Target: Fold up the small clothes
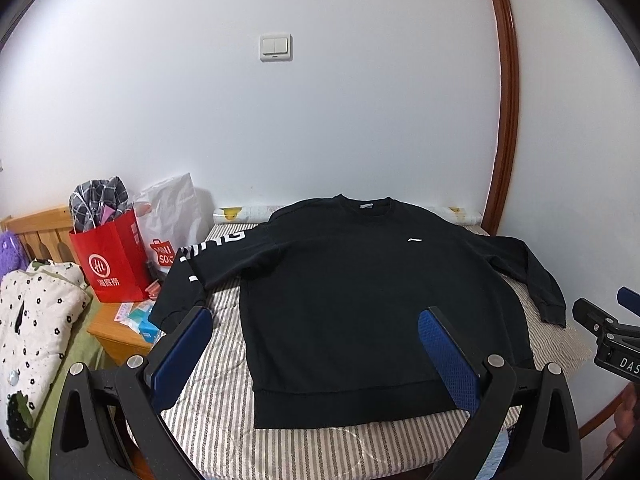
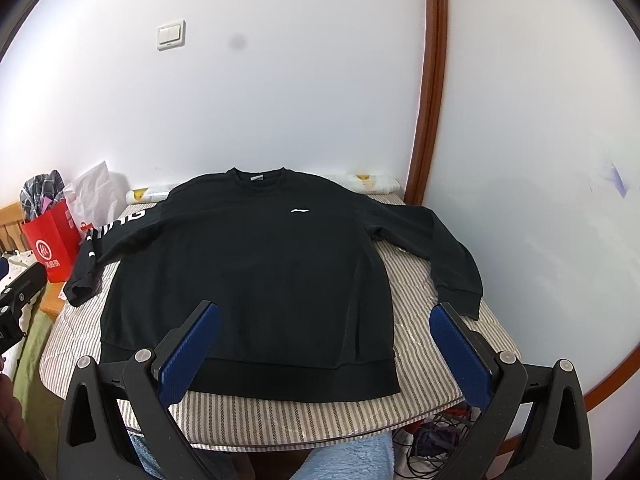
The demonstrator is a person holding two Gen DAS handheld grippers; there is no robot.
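White lettering on the sweatshirt [image 1: 360, 280] sleeve was too creased to read. The right gripper [image 1: 616, 336] was cut off by the left view's edge. The red bag [image 1: 112, 256] hid part of the white bag [image 1: 168, 220].

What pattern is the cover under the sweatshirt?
Grey and white stripes on the cover beneath the black sweatshirt; clearest in the right wrist view.

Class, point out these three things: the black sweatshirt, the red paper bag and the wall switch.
black sweatshirt [image 2: 256, 264], right wrist view, middle of the chest.
red paper bag [image 1: 114, 264], left wrist view, its front face.
wall switch [image 1: 275, 47], left wrist view, its plate.
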